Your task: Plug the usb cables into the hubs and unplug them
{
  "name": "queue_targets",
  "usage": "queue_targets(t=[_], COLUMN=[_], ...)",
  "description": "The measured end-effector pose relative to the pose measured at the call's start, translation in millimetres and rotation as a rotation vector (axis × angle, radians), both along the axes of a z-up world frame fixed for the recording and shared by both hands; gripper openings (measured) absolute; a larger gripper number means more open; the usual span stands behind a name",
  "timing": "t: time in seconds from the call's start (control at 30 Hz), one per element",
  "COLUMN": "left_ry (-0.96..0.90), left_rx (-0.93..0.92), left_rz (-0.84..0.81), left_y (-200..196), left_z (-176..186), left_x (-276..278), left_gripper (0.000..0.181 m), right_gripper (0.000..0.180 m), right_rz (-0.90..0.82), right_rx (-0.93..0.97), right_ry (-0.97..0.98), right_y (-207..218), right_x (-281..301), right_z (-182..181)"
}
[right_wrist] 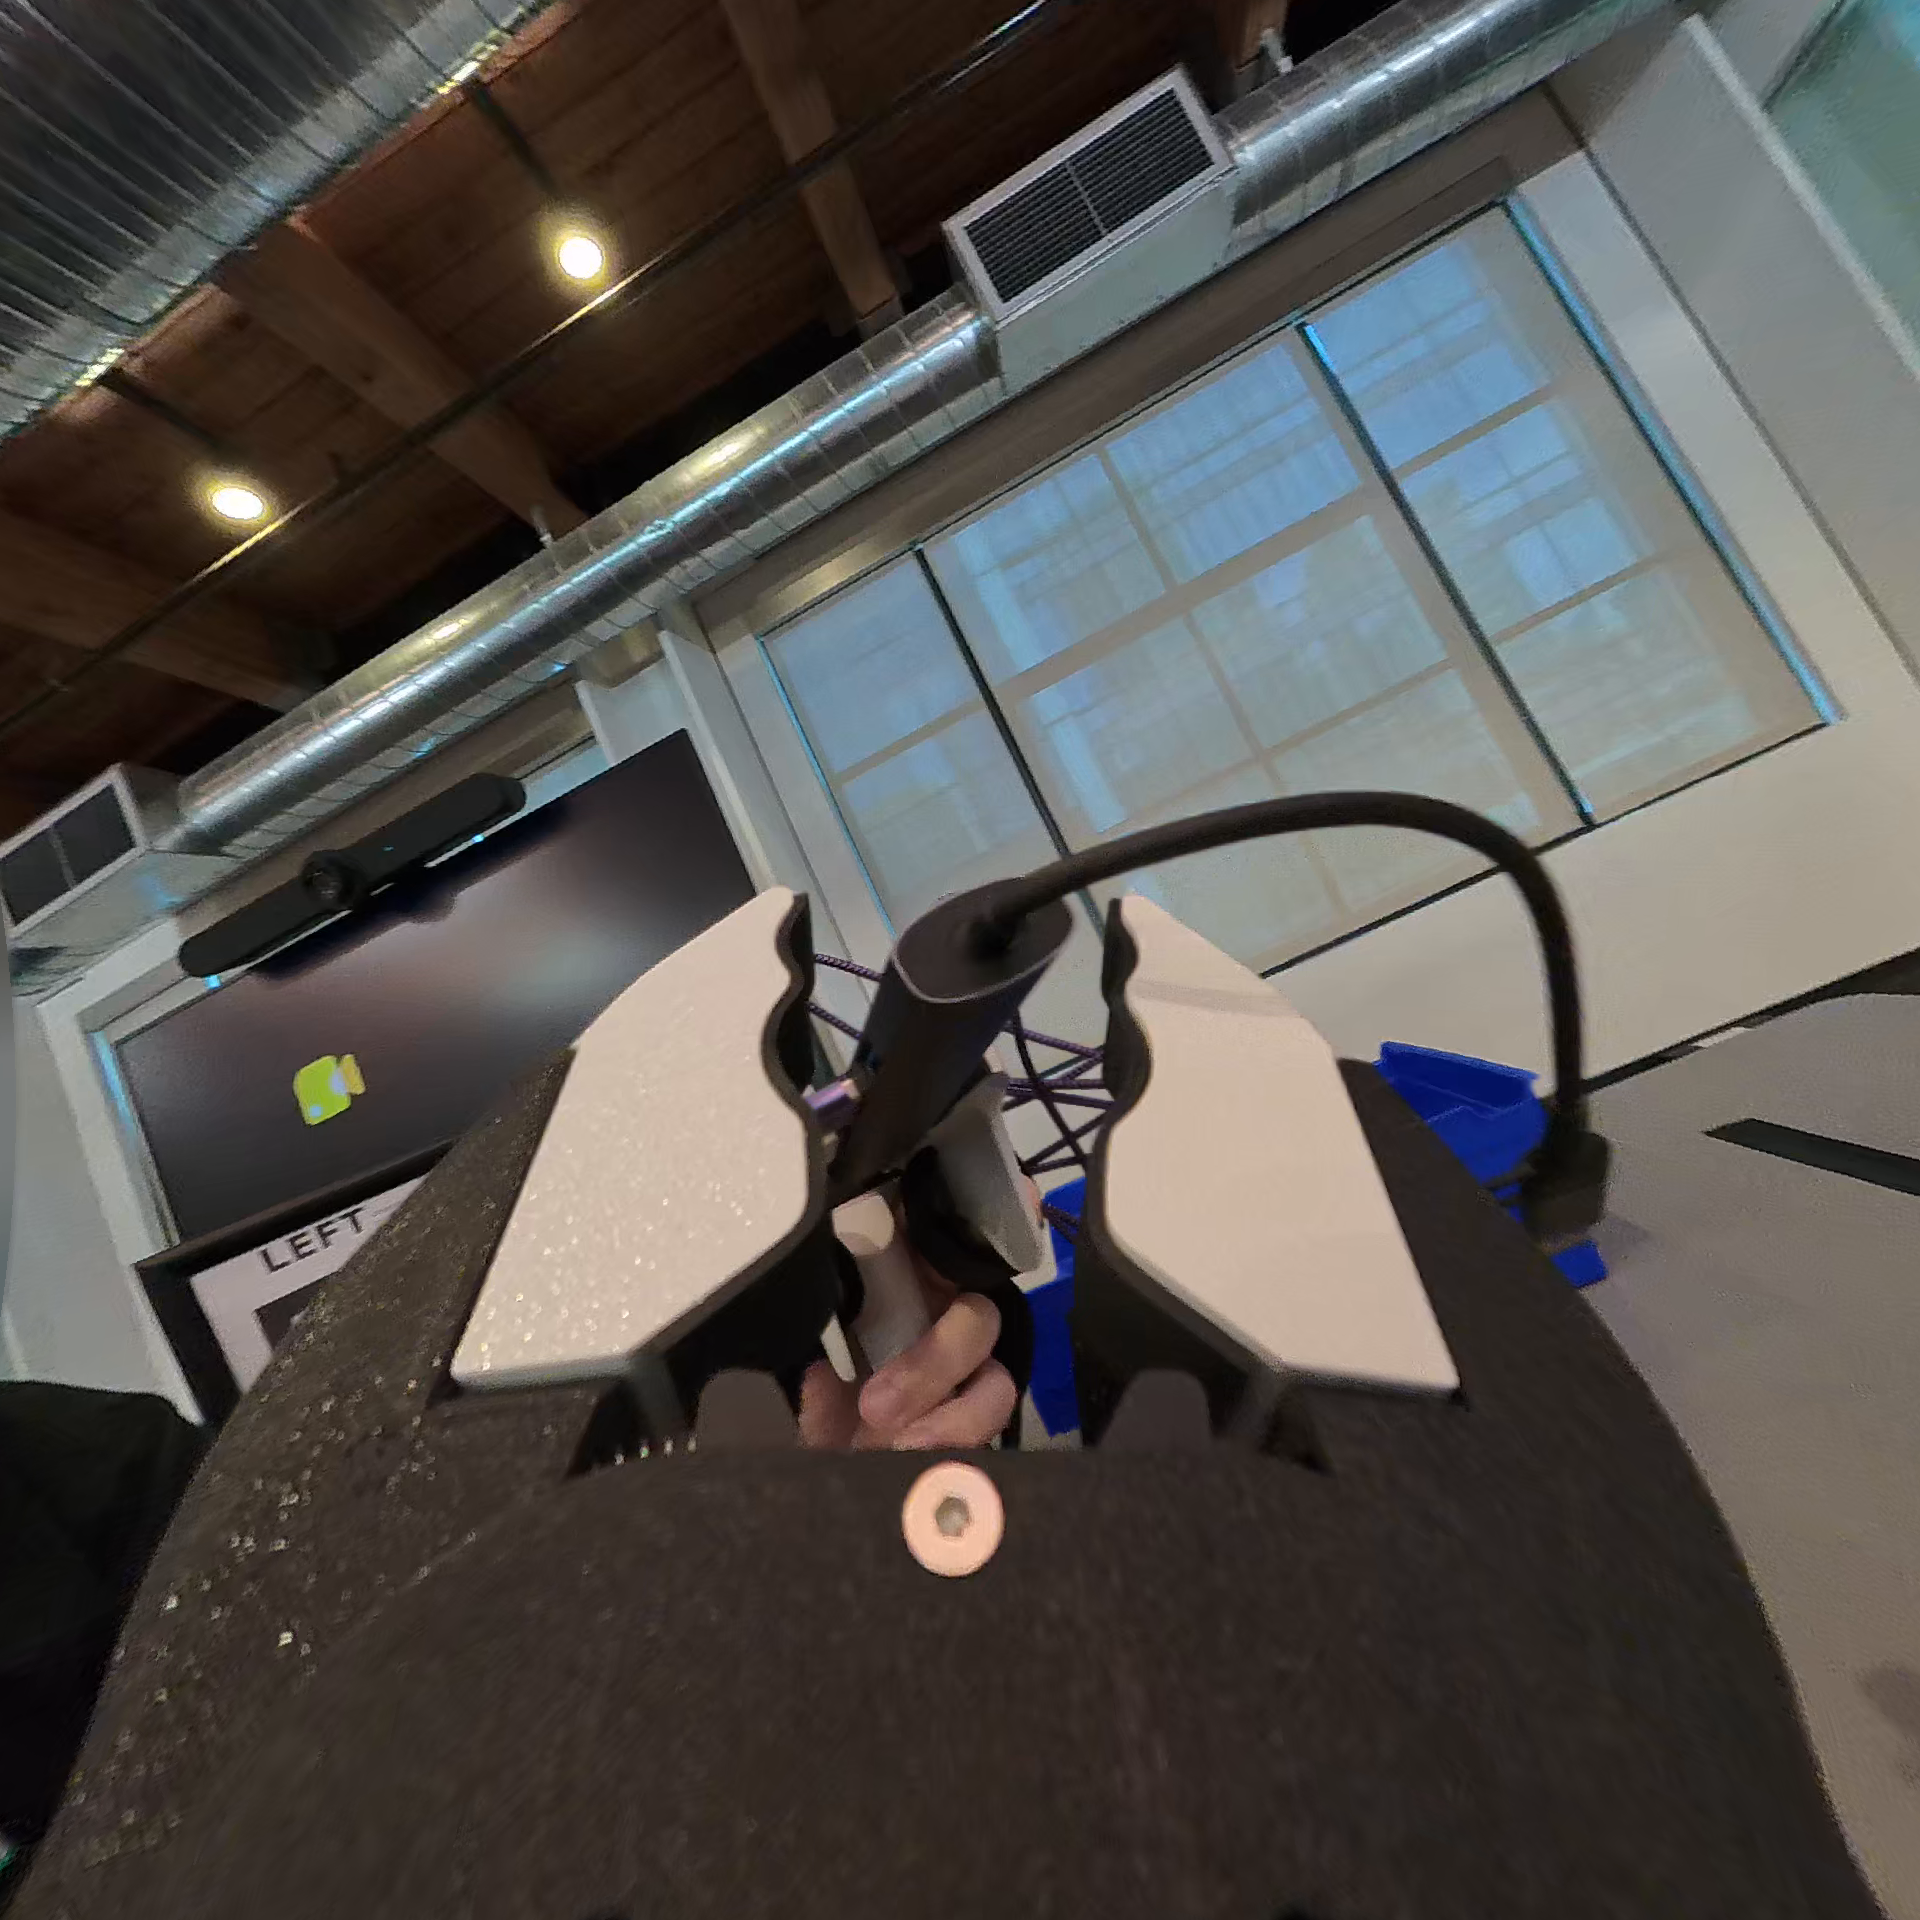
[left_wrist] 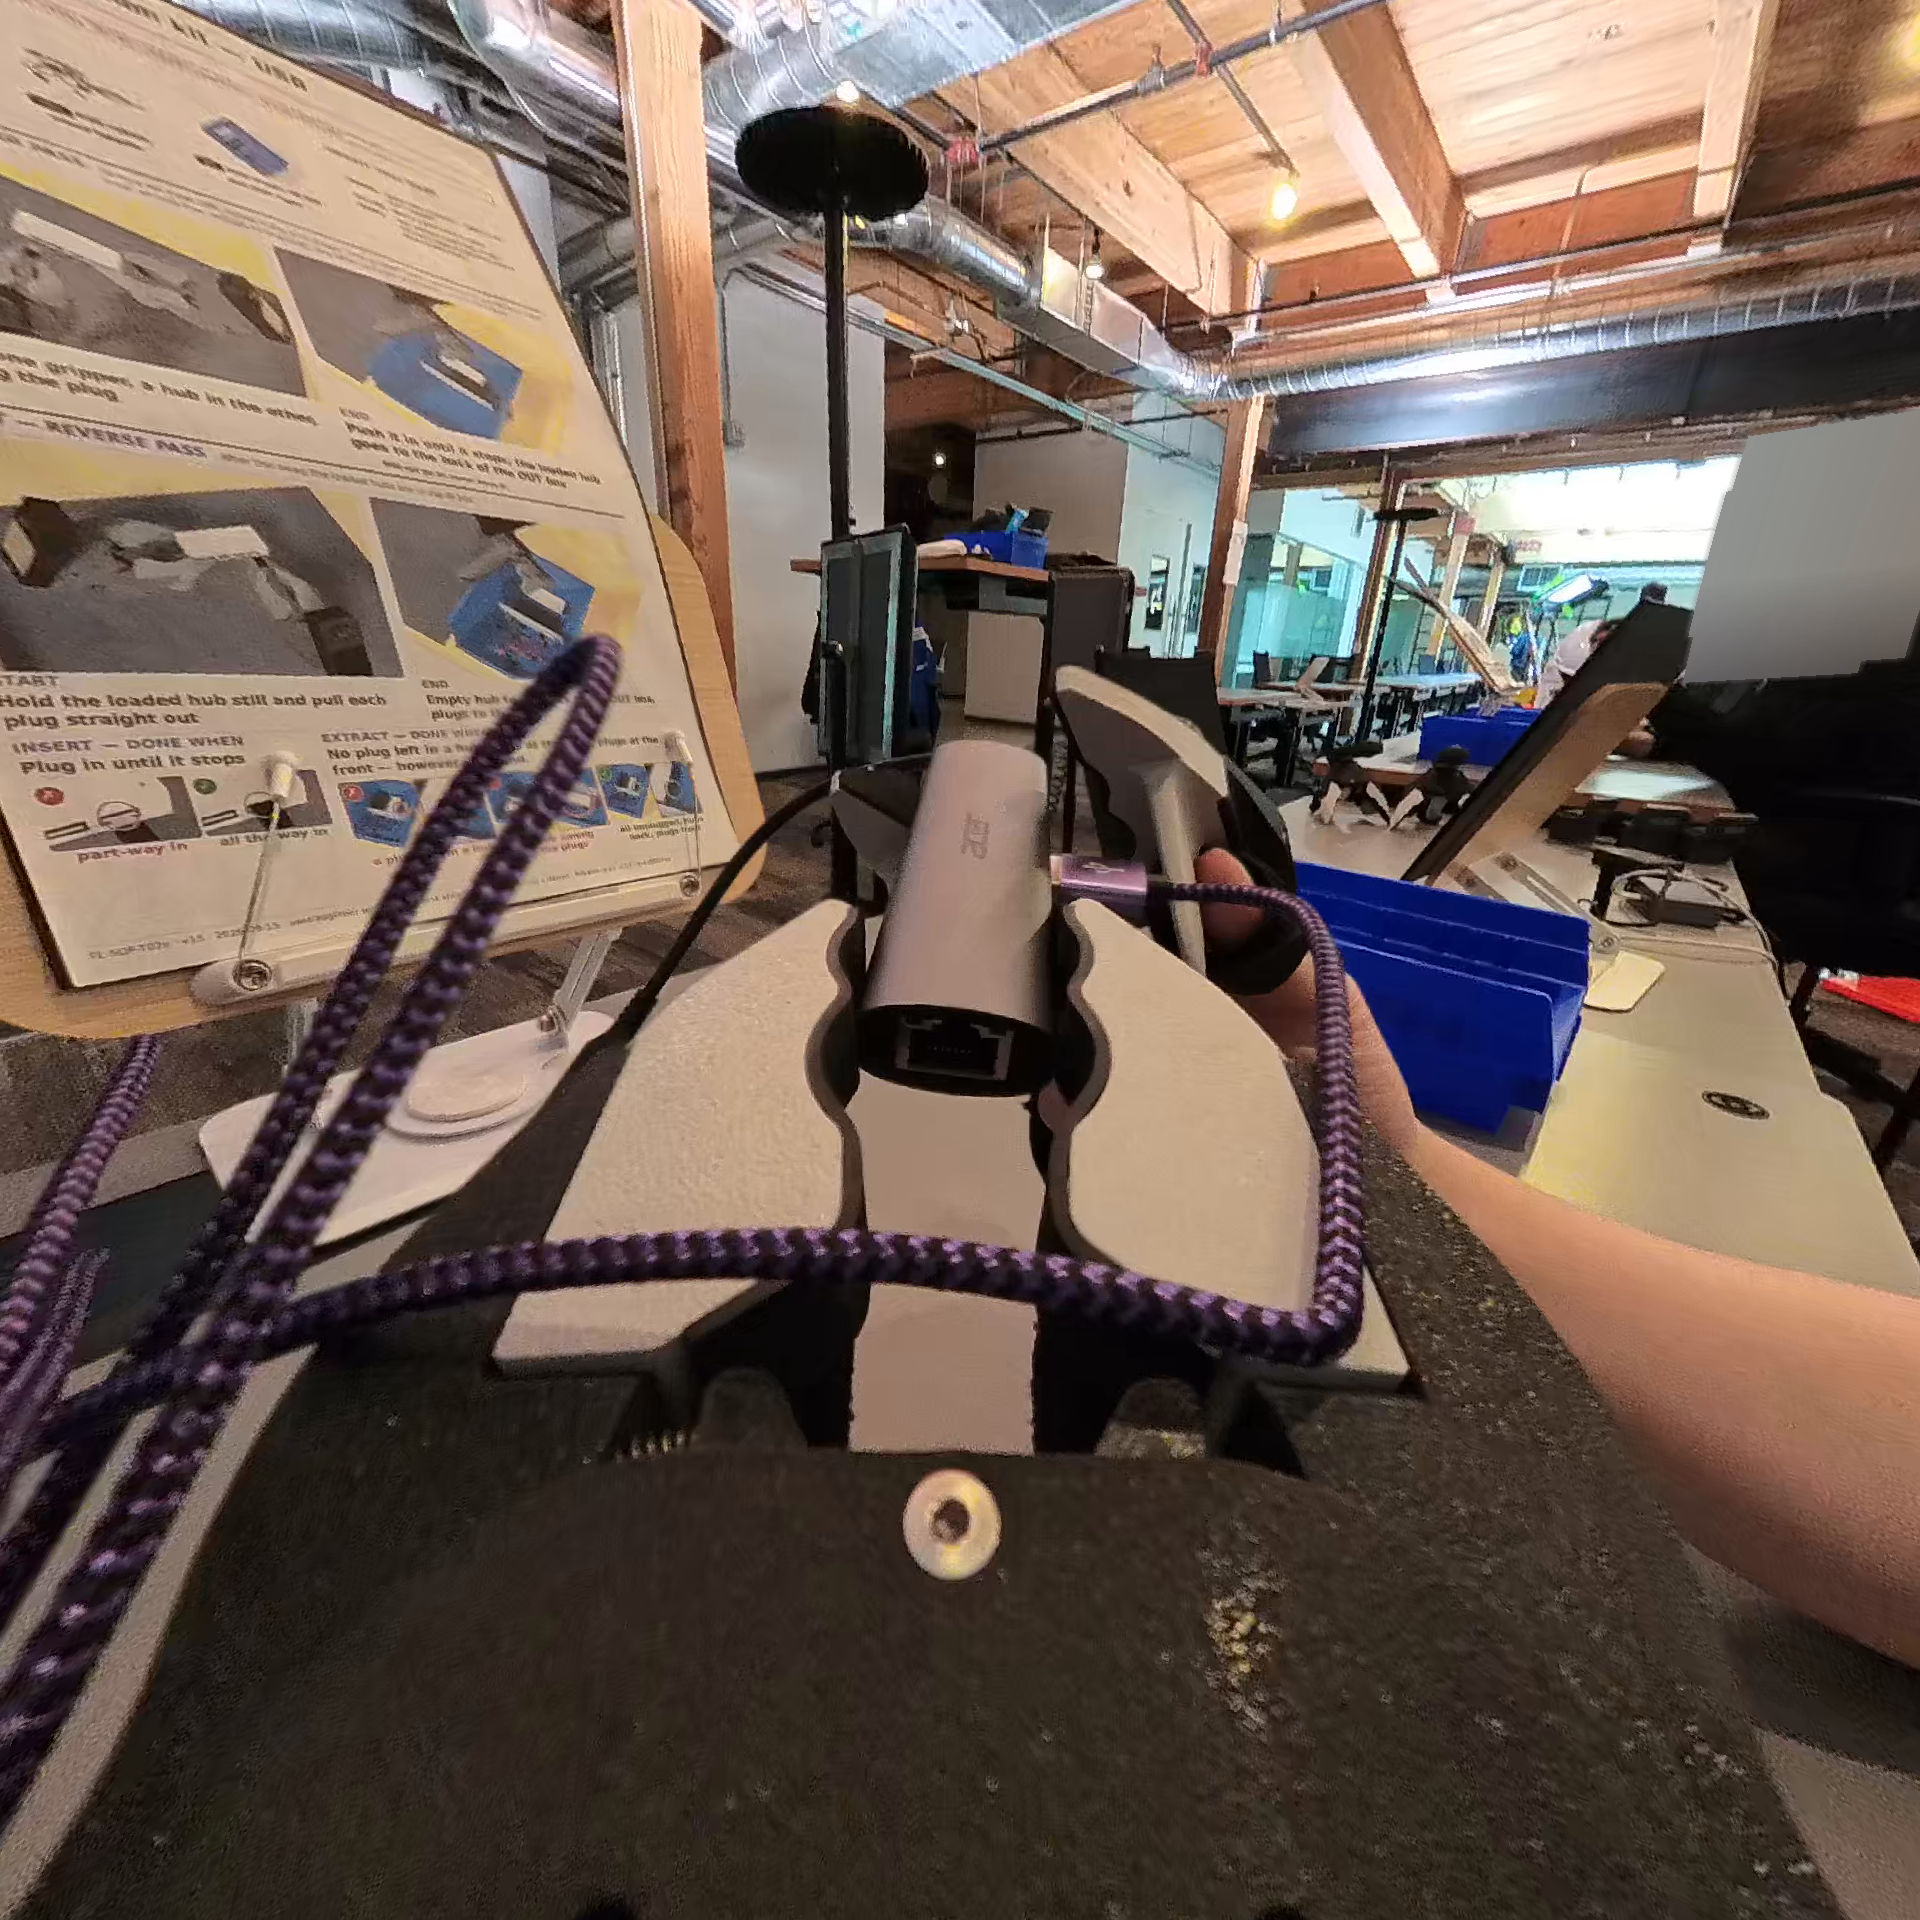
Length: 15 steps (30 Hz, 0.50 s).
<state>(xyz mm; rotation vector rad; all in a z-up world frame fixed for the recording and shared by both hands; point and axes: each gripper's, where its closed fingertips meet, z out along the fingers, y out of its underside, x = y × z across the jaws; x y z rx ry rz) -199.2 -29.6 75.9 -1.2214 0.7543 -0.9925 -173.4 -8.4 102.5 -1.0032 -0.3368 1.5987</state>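
Note:
In the left wrist view my left gripper (left_wrist: pixel 961 935) is shut on a grey USB hub (left_wrist: pixel 961 894) and holds it up in the air, with its network port facing the camera. A purple braided cable (left_wrist: pixel 1335 1143) has its plug (left_wrist: pixel 1101 878) in the hub's right side and loops over my fingers to the left. My right gripper (left_wrist: pixel 1164 821) stands just beyond the hub, next to that plug. In the right wrist view my right gripper (right_wrist: pixel 956 914) is open, its fingers on either side of the hub (right_wrist: pixel 935 1039) without touching it. The hub's black lead (right_wrist: pixel 1455 831) arcs off to the right.
An instruction board (left_wrist: pixel 312 520) on a stand is close on the left. A blue bin (left_wrist: pixel 1455 987) sits on the grey table (left_wrist: pixel 1662 1174) to the right, and also shows in the right wrist view (right_wrist: pixel 1475 1101). A person's forearm (left_wrist: pixel 1662 1351) reaches in from the right. A dark screen (right_wrist: pixel 468 987) is on the wall. The tips of one gripper are about 5 centimetres away from the tips of the other.

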Motion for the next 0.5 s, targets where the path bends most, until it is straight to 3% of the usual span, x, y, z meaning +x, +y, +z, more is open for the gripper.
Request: queue_targets(t=[0.23, 0.37, 0.5], left_ry=[0.021, 0.063, 0.083], left_rx=[0.055, 0.071, 0.041], left_rz=[0.187, 0.339, 0.405], left_y=[17.3, 31.6, 42.0], left_z=[2.0, -4.4, -12.9], left_x=[-25.7, -42.9, -52.1], left_gripper=[0.034, 0.034, 0.034], right_gripper=[0.055, 0.052, 0.045], right_rz=[-0.28, -0.562, -0.693], right_rx=[-0.05, 0.091, 0.231], right_ry=[-0.124, -0.362, -0.623], right_y=[27.4, 26.9, 23.4], right_x=[25.2, 32.8, 10.3], right_z=[-19.0, -21.0, -34.8])
